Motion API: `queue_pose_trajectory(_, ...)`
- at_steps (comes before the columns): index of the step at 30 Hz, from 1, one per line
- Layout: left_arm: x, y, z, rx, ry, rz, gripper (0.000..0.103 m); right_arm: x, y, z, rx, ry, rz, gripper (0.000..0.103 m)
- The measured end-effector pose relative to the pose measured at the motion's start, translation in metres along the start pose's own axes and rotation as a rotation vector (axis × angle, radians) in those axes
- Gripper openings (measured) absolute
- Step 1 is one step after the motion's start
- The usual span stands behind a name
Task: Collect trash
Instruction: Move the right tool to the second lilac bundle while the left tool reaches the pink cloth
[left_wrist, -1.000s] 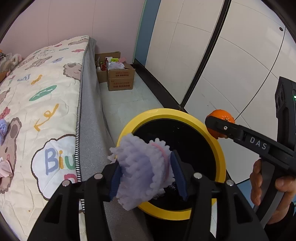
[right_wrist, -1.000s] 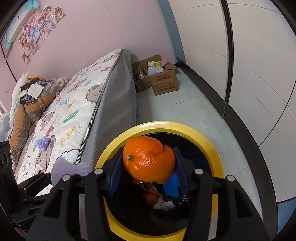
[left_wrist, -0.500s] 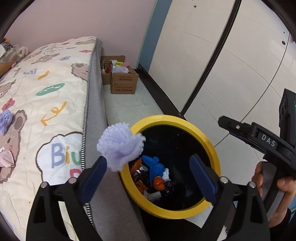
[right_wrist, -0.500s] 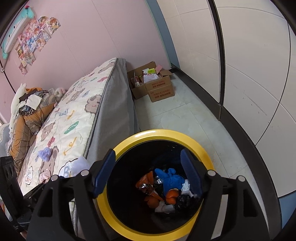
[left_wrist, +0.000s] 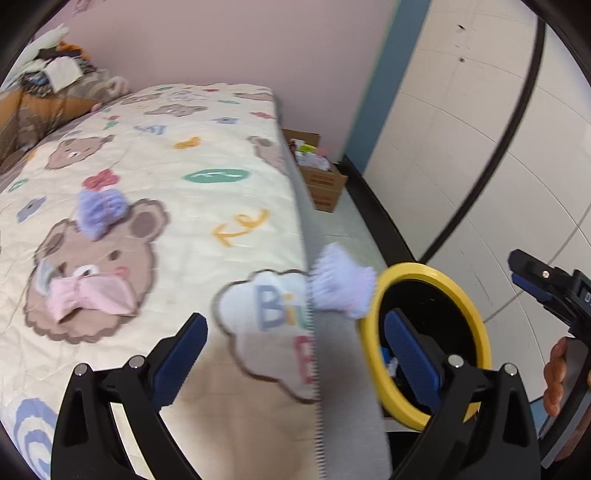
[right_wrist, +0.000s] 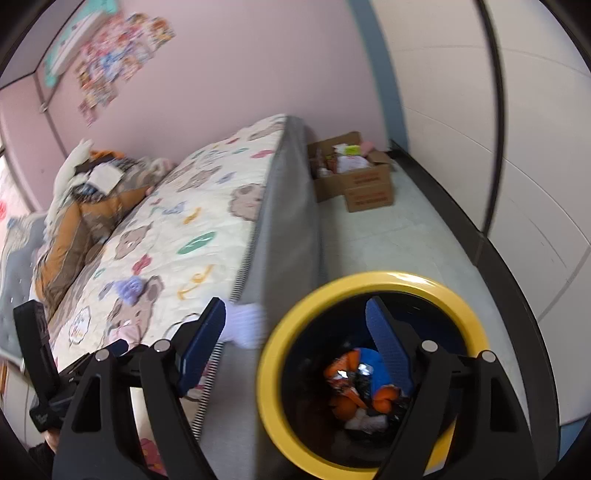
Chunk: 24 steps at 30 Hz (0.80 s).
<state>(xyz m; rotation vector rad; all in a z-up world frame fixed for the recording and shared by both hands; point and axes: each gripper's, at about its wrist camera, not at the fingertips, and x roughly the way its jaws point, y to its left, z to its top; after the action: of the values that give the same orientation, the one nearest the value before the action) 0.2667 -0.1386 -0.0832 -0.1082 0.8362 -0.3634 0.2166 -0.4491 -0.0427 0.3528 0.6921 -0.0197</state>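
both tongs are opening, empty. the lilac foam scrap (left_wrist: 341, 280) sits at the mattress edge (left_wrist: 306, 236), touching the yellow bin's rim (left_wrist: 373, 332); it may drop outside, leaving it uncollected.

A bed (left_wrist: 192, 155) with a cream bear-print quilt carries a purple fluffy ball (left_wrist: 101, 210), a pink bow (left_wrist: 92, 295) and a heap of clothes (right_wrist: 85, 199) at its far end. On the pale floor (right_wrist: 388, 236) beside it stand cardboard boxes (right_wrist: 364, 184) and a yellow-rimmed bin (right_wrist: 373, 284).
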Motion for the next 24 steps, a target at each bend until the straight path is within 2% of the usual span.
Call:
queue_pose_trajectory(5, -0.011, 0.052, -0.002, -0.025, -0.015, 0.095, 0.093, 0.017, 0.049, 0.007, -0.073, 0.017, 0.055, 0.075)
queue_pose_trajectory(12, -0.027, 0.111, -0.003, -0.074, -0.042, 0.142, 0.093, 0.037, 0.107, 0.017, -0.136, 0.033, 0.103, 0.075)
queue_pose_trajectory(19, -0.036, 0.175, -0.001, -0.184, -0.060, 0.184, 0.093, 0.070, 0.169, 0.020, -0.235, 0.072, 0.147, 0.075)
queue_pose_trajectory(24, -0.035, 0.200, -0.001, -0.203, -0.062, 0.211, 0.093, 0.105, 0.217, 0.020, -0.316, 0.100, 0.202, 0.075)
